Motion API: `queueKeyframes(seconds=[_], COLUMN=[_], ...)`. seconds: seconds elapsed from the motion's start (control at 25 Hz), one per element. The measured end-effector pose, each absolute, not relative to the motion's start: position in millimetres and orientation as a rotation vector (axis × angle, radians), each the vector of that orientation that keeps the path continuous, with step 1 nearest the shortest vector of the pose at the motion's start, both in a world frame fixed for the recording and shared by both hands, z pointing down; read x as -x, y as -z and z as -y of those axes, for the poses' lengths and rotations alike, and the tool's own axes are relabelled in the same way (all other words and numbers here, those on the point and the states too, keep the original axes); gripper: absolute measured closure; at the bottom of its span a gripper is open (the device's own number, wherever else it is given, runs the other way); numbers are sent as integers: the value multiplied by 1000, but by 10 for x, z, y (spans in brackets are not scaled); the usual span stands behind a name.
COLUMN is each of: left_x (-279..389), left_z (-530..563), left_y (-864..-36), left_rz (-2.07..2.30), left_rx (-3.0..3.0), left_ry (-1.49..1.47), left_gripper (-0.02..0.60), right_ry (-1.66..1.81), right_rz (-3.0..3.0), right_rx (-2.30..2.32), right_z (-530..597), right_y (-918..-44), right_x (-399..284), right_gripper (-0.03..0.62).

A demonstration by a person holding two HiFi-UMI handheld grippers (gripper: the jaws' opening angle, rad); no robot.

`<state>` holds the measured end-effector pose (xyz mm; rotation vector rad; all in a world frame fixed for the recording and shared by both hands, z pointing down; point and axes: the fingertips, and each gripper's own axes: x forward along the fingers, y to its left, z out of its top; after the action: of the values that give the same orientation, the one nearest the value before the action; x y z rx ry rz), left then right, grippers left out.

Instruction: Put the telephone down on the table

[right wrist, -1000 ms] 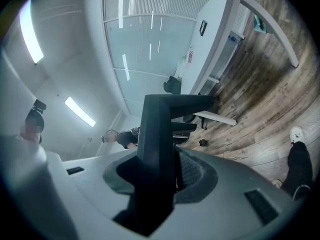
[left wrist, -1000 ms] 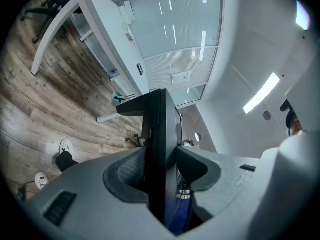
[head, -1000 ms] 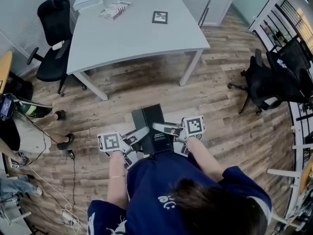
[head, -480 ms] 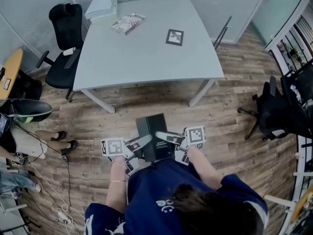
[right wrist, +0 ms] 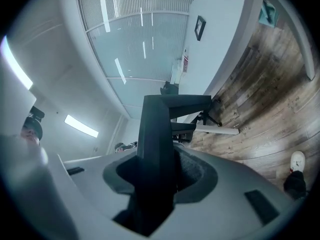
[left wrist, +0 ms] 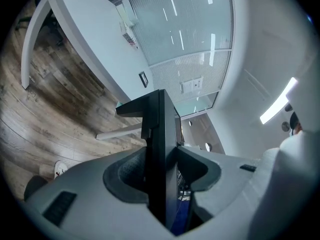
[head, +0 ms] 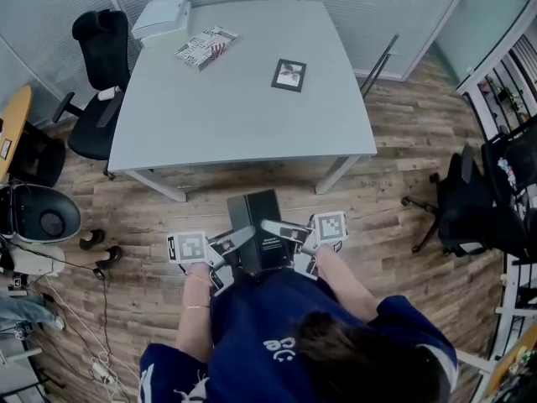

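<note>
A black, slab-like plastic telephone (head: 262,229) hung above the wood floor, short of the pale grey table (head: 235,107), clamped edge-on by the left gripper (head: 239,240) and right gripper (head: 277,227); it looked rigid, smooth and fairly weighty, best gripped from both sides.

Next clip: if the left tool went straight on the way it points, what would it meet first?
The phone: the left tool has it clamped between its jaws. Beyond it, probably the right tool gripping the far side, though depth is unclear.
</note>
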<state>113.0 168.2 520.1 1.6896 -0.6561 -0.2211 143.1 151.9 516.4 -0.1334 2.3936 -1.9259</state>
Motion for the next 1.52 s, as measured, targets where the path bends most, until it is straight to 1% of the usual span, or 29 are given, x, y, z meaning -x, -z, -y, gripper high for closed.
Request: queueKeyframes(seconds=[0.2, 0.52, 0.76, 1.08, 1.52], left_x=[-1147, -906, -588, 20, 712], left_z=[-1463, -954, -239, 606, 1267], left_y=[-5220, -5144, -5024, -4896, -4928], left_rz=[628, 607, 552, 494, 428], left_rx=[-1664, -1684, -1710, -1732, -1737], left_ry=[194, 169, 130, 70, 25], left_gripper=[399, 399, 399, 399, 399], right_ry=[1962, 1997, 1946, 1903, 1869], right_rz=[-2340, -2268, -2243, -2209, -2154], right_rx=[161, 229, 312, 410, 500], right_z=[-1312, -835, -126, 688, 1328], right_y=[-5189, -5156, -5001, -4903, -4915], right_x=[-1450, -1224, -898, -319, 375], right_gripper=[424, 424, 422, 424, 422])
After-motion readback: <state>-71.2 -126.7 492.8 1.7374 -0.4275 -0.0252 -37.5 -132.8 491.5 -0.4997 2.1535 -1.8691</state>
